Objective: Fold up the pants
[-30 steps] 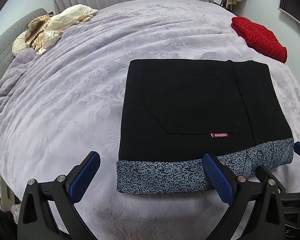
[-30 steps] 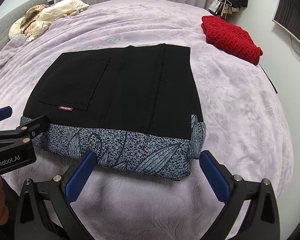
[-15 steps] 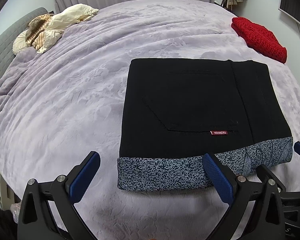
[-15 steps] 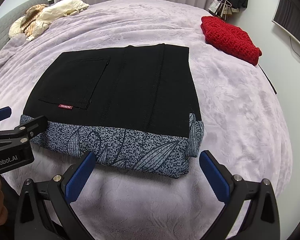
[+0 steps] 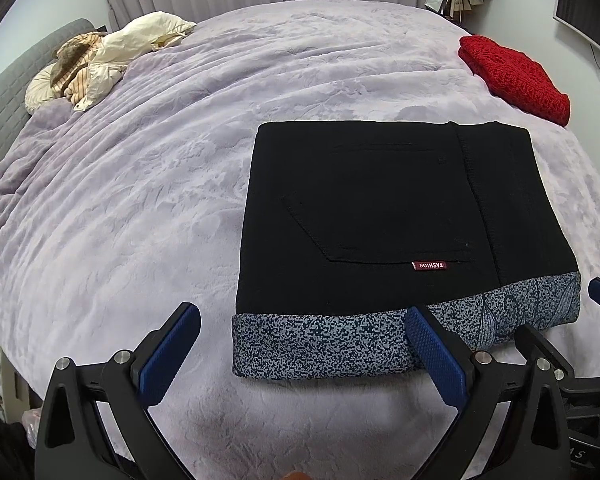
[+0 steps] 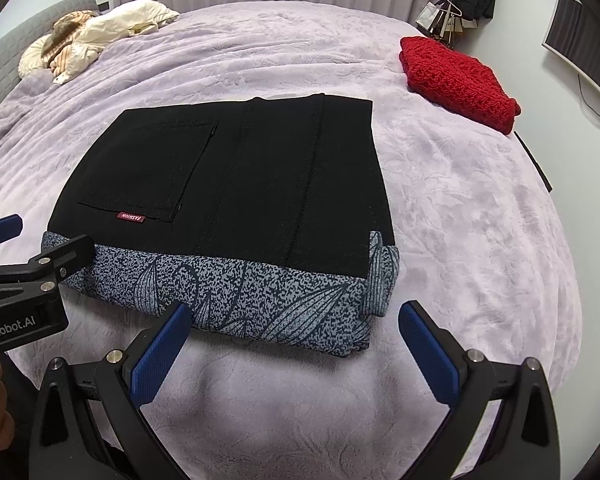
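Observation:
The black pants (image 5: 380,208) lie folded into a flat rectangle on the lilac bedspread (image 5: 140,200), with a speckled blue-grey patterned band along the near edge and a red label by the back pocket. They also show in the right wrist view (image 6: 240,184). My left gripper (image 5: 300,344) is open and empty, just in front of the near left edge. My right gripper (image 6: 294,340) is open and empty, just in front of the near right corner. Neither touches the pants.
A folded red knit garment (image 6: 456,80) lies at the far right of the bed. Cream and striped clothes (image 5: 100,60) are heaped at the far left by the grey headboard. The left gripper's body (image 6: 24,304) shows at the left of the right wrist view.
Both grippers have drawn back slightly from the pants. The folded pants have not moved.

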Demonstrator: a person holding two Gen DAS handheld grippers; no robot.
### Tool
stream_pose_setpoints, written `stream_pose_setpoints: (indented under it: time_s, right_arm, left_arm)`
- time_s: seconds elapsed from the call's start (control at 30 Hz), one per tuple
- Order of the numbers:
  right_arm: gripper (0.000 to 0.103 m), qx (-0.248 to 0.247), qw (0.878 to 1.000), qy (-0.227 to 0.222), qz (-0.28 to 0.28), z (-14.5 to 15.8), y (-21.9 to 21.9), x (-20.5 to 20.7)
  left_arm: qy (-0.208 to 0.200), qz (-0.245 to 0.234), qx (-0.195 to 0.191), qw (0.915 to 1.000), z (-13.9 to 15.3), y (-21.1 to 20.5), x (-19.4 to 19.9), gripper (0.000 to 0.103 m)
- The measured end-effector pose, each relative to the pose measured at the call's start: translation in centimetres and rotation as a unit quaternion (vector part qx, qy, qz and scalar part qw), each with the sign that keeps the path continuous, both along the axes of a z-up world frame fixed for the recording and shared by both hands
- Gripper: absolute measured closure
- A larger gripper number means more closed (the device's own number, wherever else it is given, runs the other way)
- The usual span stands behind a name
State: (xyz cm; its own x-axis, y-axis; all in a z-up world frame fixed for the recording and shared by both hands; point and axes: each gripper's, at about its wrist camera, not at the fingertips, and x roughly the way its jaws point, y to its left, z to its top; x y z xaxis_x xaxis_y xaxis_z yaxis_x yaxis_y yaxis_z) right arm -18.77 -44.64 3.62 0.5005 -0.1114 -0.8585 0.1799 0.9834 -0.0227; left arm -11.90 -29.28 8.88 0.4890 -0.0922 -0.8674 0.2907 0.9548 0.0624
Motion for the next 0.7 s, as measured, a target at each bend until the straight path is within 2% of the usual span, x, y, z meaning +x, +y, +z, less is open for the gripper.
stream_pose_setpoints:
  time_s: [0.53,0.7]
  right_arm:
    - [0.000,0.006,1.000,-0.012,0.000,0.3,-0.8,-0.5]
    - [0.000,0.003,0.999,-0.029,-0.017,0.7,-2.9,-1.8]
  left_arm:
    - [-0.005,-0.005,-0.001,1.0000,0.5,-0.6,-0.6,0.000]
    - [-0.006,-0.050,-0.013,0.9987,1.8,-3.1,-1.7,0.000]
